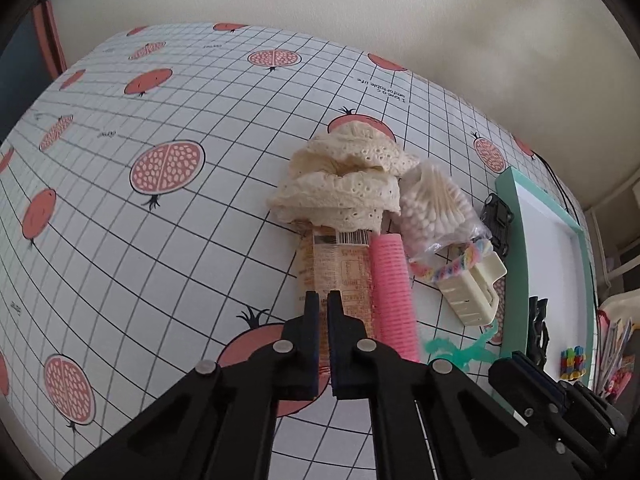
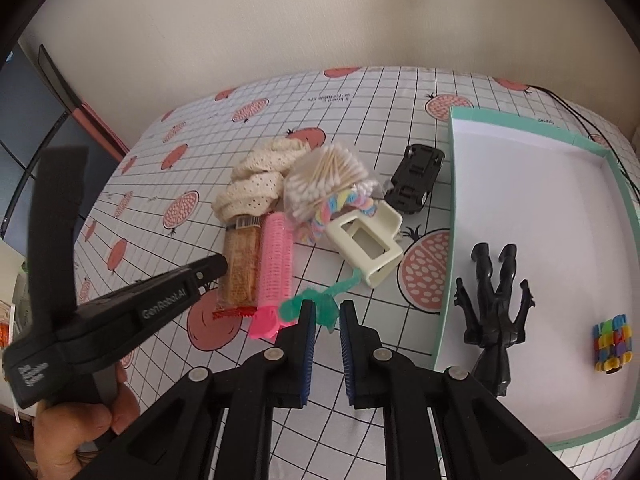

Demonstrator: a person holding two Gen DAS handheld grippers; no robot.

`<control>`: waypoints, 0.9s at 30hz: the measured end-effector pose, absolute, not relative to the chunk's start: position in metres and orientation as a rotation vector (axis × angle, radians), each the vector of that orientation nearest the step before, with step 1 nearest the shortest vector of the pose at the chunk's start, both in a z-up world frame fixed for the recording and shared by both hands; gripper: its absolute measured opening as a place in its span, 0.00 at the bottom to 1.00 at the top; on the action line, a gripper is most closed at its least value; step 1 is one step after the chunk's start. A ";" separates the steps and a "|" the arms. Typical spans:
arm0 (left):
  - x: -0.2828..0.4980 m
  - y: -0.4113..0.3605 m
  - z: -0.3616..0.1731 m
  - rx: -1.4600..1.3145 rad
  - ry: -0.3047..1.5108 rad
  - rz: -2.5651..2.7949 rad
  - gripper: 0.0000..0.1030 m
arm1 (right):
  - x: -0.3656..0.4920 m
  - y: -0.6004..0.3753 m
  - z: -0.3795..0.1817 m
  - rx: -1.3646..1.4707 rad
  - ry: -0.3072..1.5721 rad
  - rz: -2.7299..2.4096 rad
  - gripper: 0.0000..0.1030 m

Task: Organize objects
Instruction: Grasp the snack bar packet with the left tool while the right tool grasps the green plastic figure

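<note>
Desk (image 2: 360,92) covered by a grid-and-pomegranate cloth, carrying 1 cluster of loose items and 1 mint-edged tray (image 2: 448,216) with a white floor.

Cluster, 8 items: 1 cream lace scrunchie (image 1: 344,180) at the far end; 1 bag of cotton swabs (image 1: 436,208) touching its right side; 1 wrapped snack bar (image 1: 336,272) partly under the scrunchie; 1 pink hair roller (image 1: 392,292) lying alongside the bar on its right; 1 pastel braided band (image 2: 340,208) against the swab bag; 1 cream hair claw clip (image 2: 368,244) just right of the roller; 1 green pipe cleaner (image 2: 320,300) near the clip; 1 black toy car (image 2: 416,180) between the swab bag and the tray wall.

Tray contents, 2 items: 1 black action figure (image 2: 494,308), legs pointing away from the camera, and 1 multicoloured block toy (image 2: 612,344) near the right side.

Left claw (image 1: 323,300): nearly clenched with a narrow gap and nothing between the pads; its tips hover over the near end of the snack bar, the roller just to their right.

Right claw (image 2: 326,310): released, parted and grasping nothing; the curled end of the pipe cleaner lies at its fingertips, partly in the gap, contact not discernible.
</note>
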State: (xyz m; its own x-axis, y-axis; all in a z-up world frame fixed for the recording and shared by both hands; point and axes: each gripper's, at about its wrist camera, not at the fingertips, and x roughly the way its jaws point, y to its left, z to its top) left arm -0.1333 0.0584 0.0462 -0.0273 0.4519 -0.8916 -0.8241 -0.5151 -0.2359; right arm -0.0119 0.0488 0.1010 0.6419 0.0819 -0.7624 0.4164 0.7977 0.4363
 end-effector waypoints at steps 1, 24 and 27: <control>-0.133 0.058 0.046 -1.291 0.432 1.709 0.03 | -0.014 0.048 0.101 0.638 0.865 -0.207 0.13; -0.125 0.069 0.034 -1.306 0.464 1.695 0.44 | -0.033 0.027 0.106 0.629 0.844 -0.227 0.12; -0.122 0.074 0.025 -1.315 0.530 1.697 0.45 | -0.036 0.024 0.104 0.631 0.847 -0.227 0.12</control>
